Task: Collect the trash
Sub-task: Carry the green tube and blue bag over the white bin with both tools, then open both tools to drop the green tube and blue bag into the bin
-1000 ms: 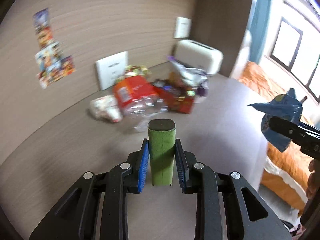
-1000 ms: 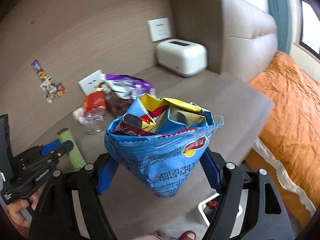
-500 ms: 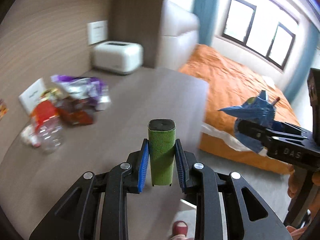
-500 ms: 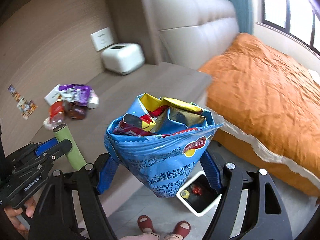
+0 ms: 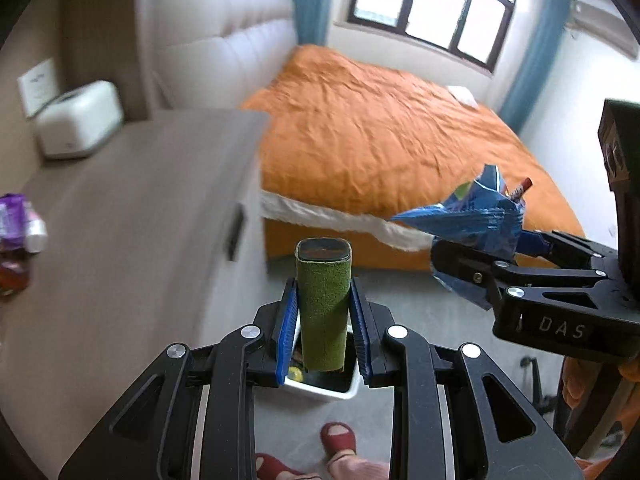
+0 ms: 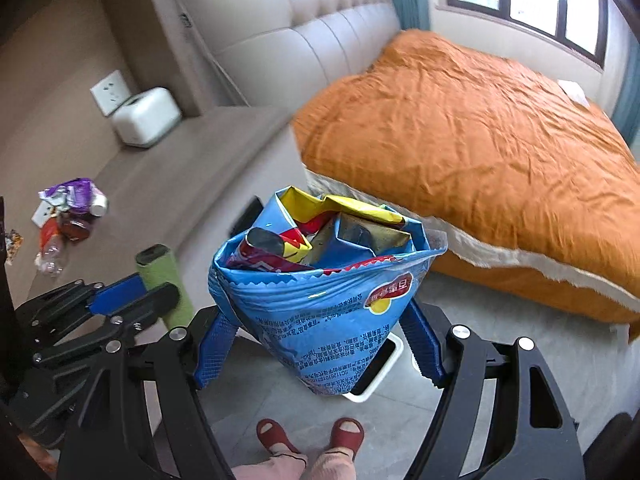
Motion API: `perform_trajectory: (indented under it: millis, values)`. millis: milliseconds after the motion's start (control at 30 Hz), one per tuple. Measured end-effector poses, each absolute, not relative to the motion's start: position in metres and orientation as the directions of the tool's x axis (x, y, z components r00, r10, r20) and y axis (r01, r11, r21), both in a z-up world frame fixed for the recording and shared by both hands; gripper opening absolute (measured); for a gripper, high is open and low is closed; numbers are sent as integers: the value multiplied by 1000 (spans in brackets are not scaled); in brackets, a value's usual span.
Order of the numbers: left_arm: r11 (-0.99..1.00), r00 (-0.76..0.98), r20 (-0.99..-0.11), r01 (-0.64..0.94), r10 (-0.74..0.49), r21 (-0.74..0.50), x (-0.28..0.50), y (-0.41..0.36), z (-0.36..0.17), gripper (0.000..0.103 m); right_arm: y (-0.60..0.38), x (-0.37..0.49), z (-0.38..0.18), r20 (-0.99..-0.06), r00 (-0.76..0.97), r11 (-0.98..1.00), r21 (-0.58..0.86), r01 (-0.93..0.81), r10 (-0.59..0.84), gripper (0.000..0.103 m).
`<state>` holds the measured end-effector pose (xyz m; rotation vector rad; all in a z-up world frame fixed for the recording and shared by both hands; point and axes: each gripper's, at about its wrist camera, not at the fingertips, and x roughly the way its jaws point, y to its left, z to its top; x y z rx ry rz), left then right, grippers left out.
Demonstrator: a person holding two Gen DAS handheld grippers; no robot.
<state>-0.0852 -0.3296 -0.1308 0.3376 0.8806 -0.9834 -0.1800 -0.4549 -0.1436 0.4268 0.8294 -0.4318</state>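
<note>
Bedroom floor, grey tile, with an orange bed (image 5: 380,132) filling the 12-to-3 o'clock side and a long brown surface (image 5: 120,220) at 9 o'clock. White trash bin (image 5: 320,384) sits on the floor just past the person's red slippers (image 6: 310,434), at the foot of the surface.

Left hand-held gripper (image 5: 323,332) is clamped tight on a green fuzzy tube (image 5: 323,304), held upright, end-on to the camera, directly over the bin opening; looks positioned for a straight drop.

Right hand-held gripper (image 6: 320,344) has its jaws spread wide around a blue chip bag (image 6: 324,304), pads pressing both sides. Bag is kept mouth-up, likely so the wrappers stuffed inside don't spill. Bin rim (image 6: 380,376) shows just behind the bag's bottom, so this load is also over or close to the bin.

More trash (image 6: 68,216), a purple wrapper, bottle and other packets, lies on the surface at 9 o'clock, well apart from both hands. White box (image 6: 146,116) at the far end of the surface, near the headboard.

Judgement: drop step in hand; surface pile not yet collected.
</note>
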Motion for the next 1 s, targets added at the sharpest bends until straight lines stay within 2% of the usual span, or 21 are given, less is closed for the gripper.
perform_trajectory:
  millis: [233,600,900,933,967,1000]
  values:
    - [502,158,-846,853,-510,-144,-89,-376,-214,25,-483,-184,-208,-835,515,789,180,588,-193,75]
    - [497,-2,-920,841,-391,-213,-67,-428,-420,25,-522,-145,-387,-912,396,742,196,641,-101,75]
    - [521,-40,-950,828,-311,-205,-55,-438,-552,26,-530,-121,-516,-946,319,760,170,628,-52,75]
    - [526,-49,-953,825,-301,-208,-54,-438,-564,26,-530,-121,-528,-950,310,762,168,625,-44,78]
    - [533,-56,-956,820,-286,-208,-52,-436,-578,34,-527,-121,-539,-955,294,765,165,622,-33,89]
    - [540,-58,-959,816,-277,-205,-52,-436,-583,67,-527,-121,-549,-960,278,767,158,622,-28,95]
